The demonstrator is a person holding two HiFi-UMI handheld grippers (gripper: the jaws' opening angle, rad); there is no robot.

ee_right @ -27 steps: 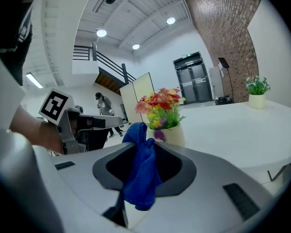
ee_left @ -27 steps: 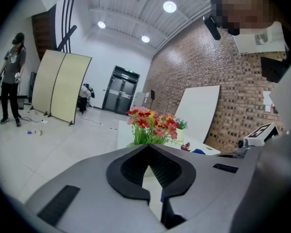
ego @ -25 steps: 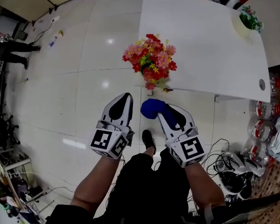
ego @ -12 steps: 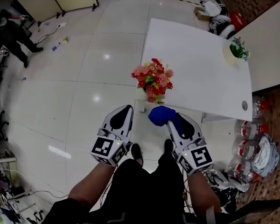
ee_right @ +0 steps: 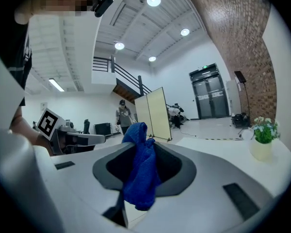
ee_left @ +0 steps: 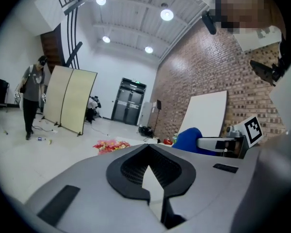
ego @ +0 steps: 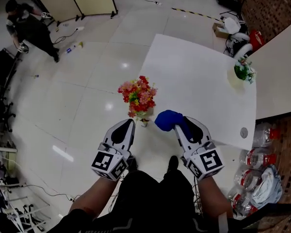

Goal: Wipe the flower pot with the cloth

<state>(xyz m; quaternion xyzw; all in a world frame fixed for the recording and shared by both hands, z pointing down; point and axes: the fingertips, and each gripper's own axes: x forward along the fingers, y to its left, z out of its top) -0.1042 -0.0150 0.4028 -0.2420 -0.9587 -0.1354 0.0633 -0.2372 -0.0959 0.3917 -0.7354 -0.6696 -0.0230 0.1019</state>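
Right claw (ego: 178, 127) pinches the blue cloth (ego: 168, 119), with the flower pot (ego: 142, 113) just ahead to its left on the white desk's (ego: 194, 76) near corner. Left claw (ego: 127, 124), pressed together and empty, sits about as close on the pot's near side.

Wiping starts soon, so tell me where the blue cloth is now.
In the head view the blue cloth is bunched up in the right gripper, right of centre. It sits at the white table's near edge, just right of the flower pot.
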